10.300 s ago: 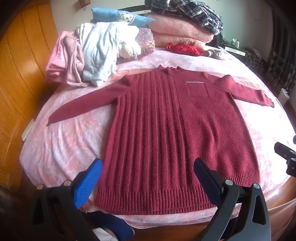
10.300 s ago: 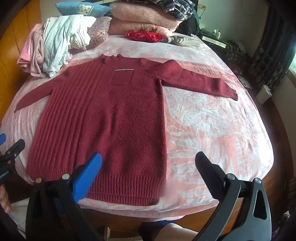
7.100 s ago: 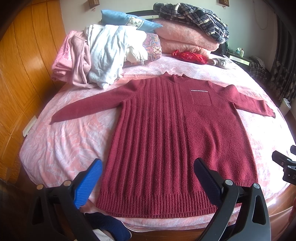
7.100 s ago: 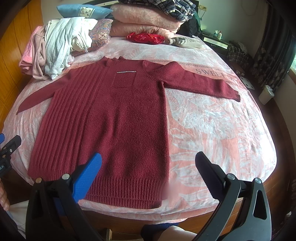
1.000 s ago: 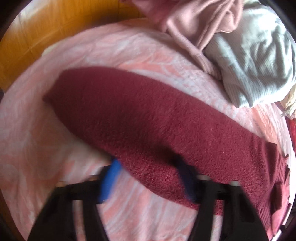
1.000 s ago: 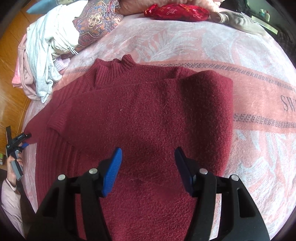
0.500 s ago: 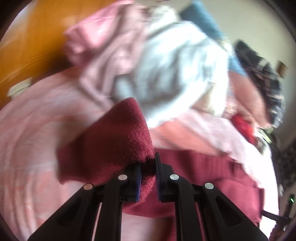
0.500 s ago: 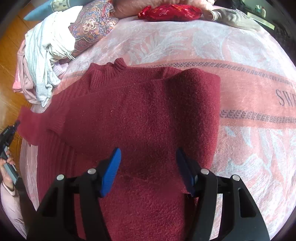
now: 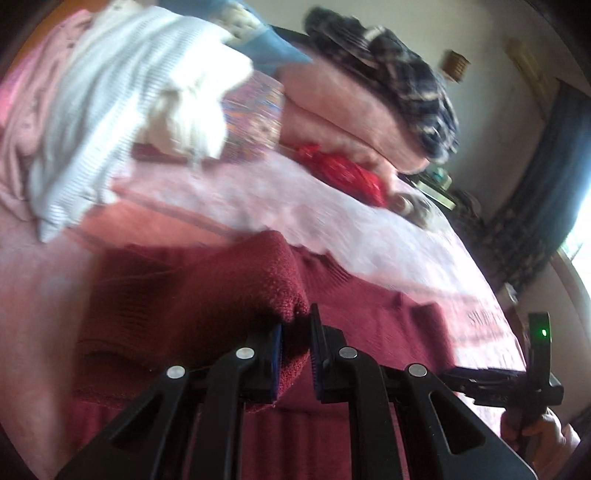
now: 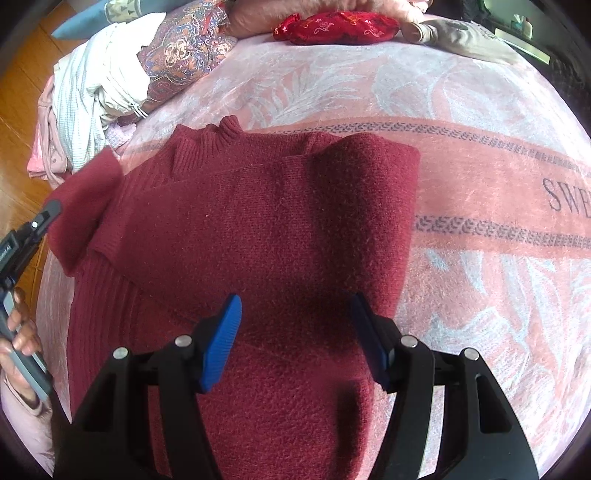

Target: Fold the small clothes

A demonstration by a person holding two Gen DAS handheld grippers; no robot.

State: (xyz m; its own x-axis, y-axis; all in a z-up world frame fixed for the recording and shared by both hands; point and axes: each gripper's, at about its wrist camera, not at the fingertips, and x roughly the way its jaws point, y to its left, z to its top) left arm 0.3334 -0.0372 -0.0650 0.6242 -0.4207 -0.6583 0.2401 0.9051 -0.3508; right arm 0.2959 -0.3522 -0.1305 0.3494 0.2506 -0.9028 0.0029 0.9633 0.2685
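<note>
A dark red knit sweater (image 10: 266, 229) lies on the pink bedspread (image 10: 480, 177). One sleeve is folded across its chest. My left gripper (image 9: 297, 332) is shut on the other sleeve (image 9: 236, 291) and holds it lifted above the sweater's body (image 9: 373, 317). From the right wrist view that raised sleeve (image 10: 79, 206) hangs at the left edge, pinched in the left gripper (image 10: 51, 210), which a hand holds. My right gripper (image 10: 295, 317) hovers open over the folded part of the sweater, with nothing between its blue pads (image 10: 221, 343).
A heap of white and pink clothes (image 10: 92, 92) and a patterned pillow (image 10: 184, 48) lie at the bed's far left. A red pouch (image 10: 336, 22) and folded pink blankets (image 9: 343, 122) sit at the head. Wooden floor (image 10: 18, 85) shows left of the bed.
My left gripper closed on the sleeve, lifted it off the bed and carried it over toward the sweater's body. The right gripper stayed nearly still, open above the folded part.
</note>
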